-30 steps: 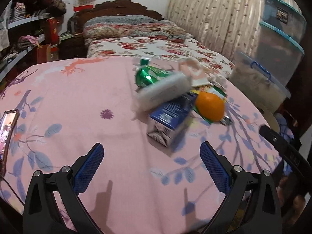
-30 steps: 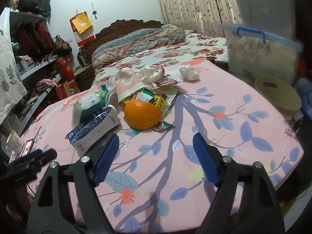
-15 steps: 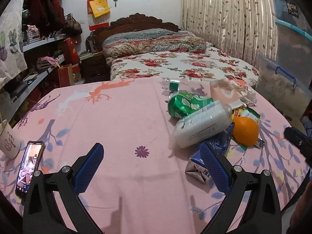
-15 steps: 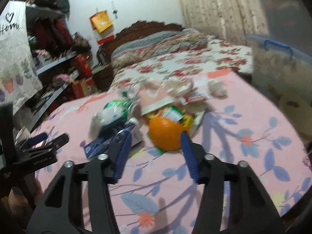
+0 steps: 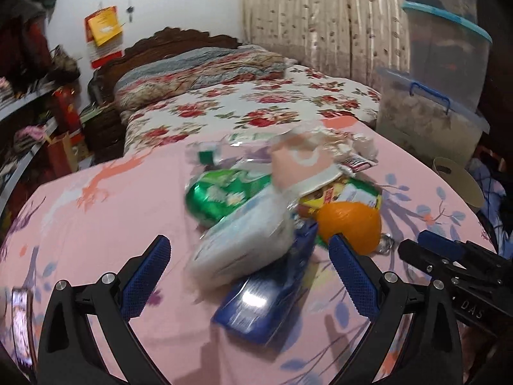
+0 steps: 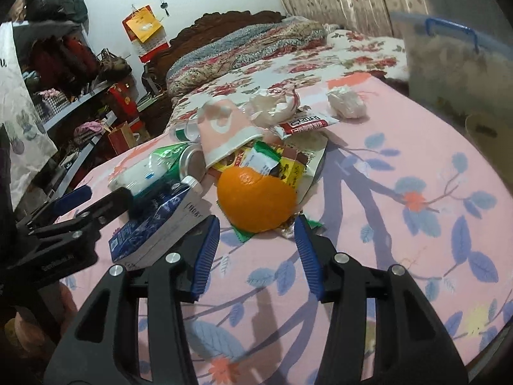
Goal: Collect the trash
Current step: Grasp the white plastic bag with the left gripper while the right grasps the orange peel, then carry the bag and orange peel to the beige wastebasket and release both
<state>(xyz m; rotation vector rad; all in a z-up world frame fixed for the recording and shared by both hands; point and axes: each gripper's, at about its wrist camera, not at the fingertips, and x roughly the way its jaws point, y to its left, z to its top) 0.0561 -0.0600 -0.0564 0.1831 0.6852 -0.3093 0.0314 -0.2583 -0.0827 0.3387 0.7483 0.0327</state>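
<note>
Pink cloth printed with blue leaves and branches covers the tabletop, and a heap of trash sits in its middle. Nearest the right claw is an orange; the blue pads stand part-way apart just short of it, one on each side of its near face, touching nothing and holding nothing. The jaws have just been closing, with nothing between them. The left claw is spread wide, its pads flanking a white packet that leans on a blue carton; blur hides whether a pad brushes either, and it looks empty.

By my reading, the step in hand is the approach: both claws line up on the pile, and no piece is lifted yet. The next move for the right claw calls for easing forward until the pads pass the widest part of the orange, then squeezing; being round, it may roll off toward the wrappers behind it.

Beyond these lie a green can, a pink cup on its side, a red-and-white packet and a crumpled tissue.

Bare cloth right of the pile gives free room. The two claws are near each other over the carton, so they could clash. At the far right edge a storage box crowds the tabletop; a bed lies behind.
</note>
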